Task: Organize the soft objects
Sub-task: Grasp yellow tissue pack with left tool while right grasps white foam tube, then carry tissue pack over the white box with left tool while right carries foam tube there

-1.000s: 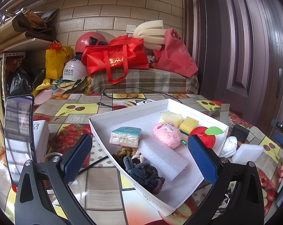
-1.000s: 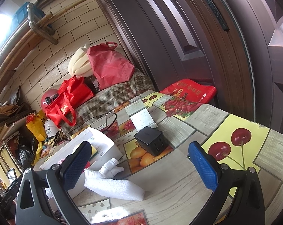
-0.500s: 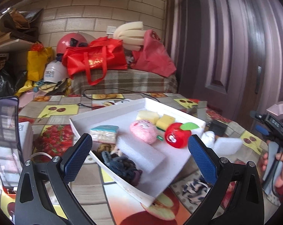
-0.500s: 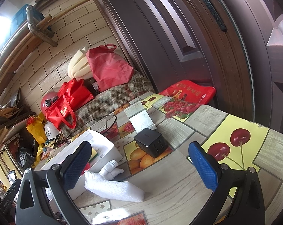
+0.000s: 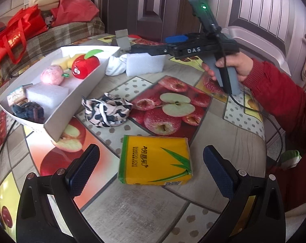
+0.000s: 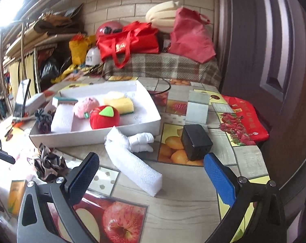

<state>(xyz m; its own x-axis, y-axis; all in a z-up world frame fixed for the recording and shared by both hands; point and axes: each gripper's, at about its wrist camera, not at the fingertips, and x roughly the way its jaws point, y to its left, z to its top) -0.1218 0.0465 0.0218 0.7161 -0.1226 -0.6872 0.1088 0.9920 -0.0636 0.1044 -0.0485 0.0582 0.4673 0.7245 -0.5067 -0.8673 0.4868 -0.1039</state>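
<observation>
A white tray (image 5: 57, 117) holds a red plush apple (image 5: 85, 64), a pink plush (image 5: 51, 75), yellow sponges (image 5: 64, 60), a white foam block (image 5: 46, 94) and a dark scrunchie (image 5: 29, 111). On the table lie a yellow tissue pack (image 5: 155, 161), a leopard-print cloth (image 5: 107, 110), a white foam block (image 5: 144, 63) and a white sock (image 5: 115, 65). My left gripper (image 5: 150, 170) is open, just short of the tissue pack. My right gripper (image 6: 150, 176) is open above the foam block (image 6: 132, 166); it also shows in the left wrist view (image 5: 161, 44).
A black box (image 6: 195, 141) and a grey card stand (image 6: 198, 107) sit right of the tray (image 6: 96, 137). A phone (image 6: 22, 97) stands at the left. Red bags (image 6: 128, 40) and helmets lie on a plaid bench behind. A door is at the right.
My left gripper has swung right and down from the tray to the tissue pack. My right gripper has turned left toward the tray and the foam block.
</observation>
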